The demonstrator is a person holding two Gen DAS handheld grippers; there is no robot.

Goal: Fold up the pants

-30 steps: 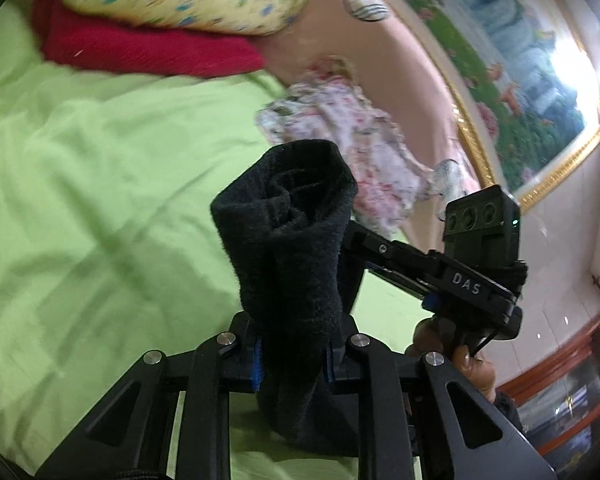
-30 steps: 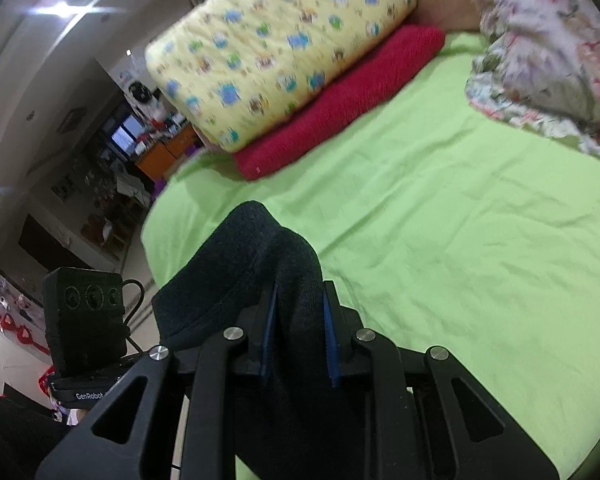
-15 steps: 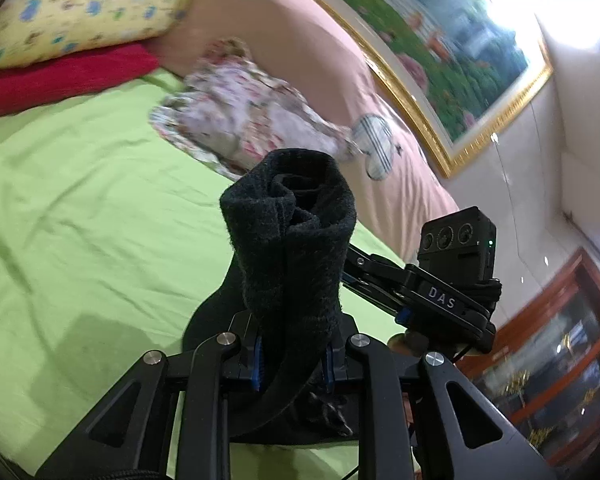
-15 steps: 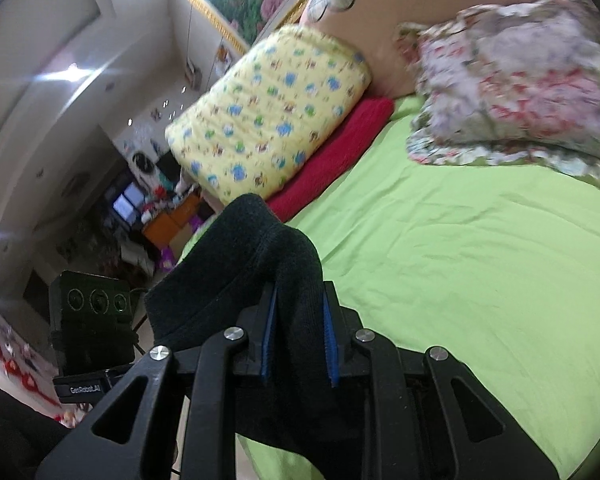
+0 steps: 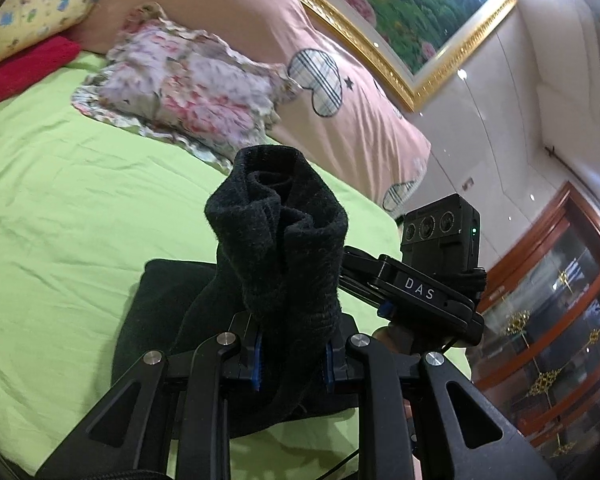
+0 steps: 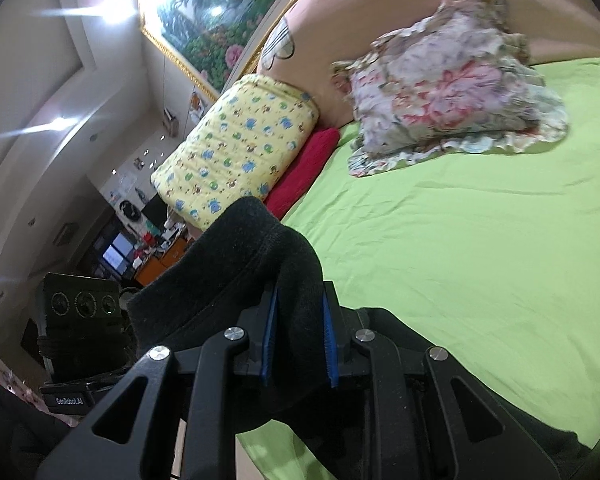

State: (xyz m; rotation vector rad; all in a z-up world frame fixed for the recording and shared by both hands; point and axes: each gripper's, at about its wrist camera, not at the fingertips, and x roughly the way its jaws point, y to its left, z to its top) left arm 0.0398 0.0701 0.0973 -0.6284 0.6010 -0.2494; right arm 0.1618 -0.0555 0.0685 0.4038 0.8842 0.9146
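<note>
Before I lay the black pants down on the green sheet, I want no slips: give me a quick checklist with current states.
1. Left tongs clamped on black pants: ok.
2. Right tongs clamped on the pants: ok.
3. Lower fabric already resting on green sheet: ok.
4. Landing area free of the floral pillow: ok.
5. Edges aligned between both grips: cannot tell.
6. Fabric bunched at the left grip: not ok.

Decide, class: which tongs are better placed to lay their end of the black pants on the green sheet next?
Probably the left tongs: the black pants below them already rest on the green sheet. The right tongs grip their end near the bed's edge.
</note>
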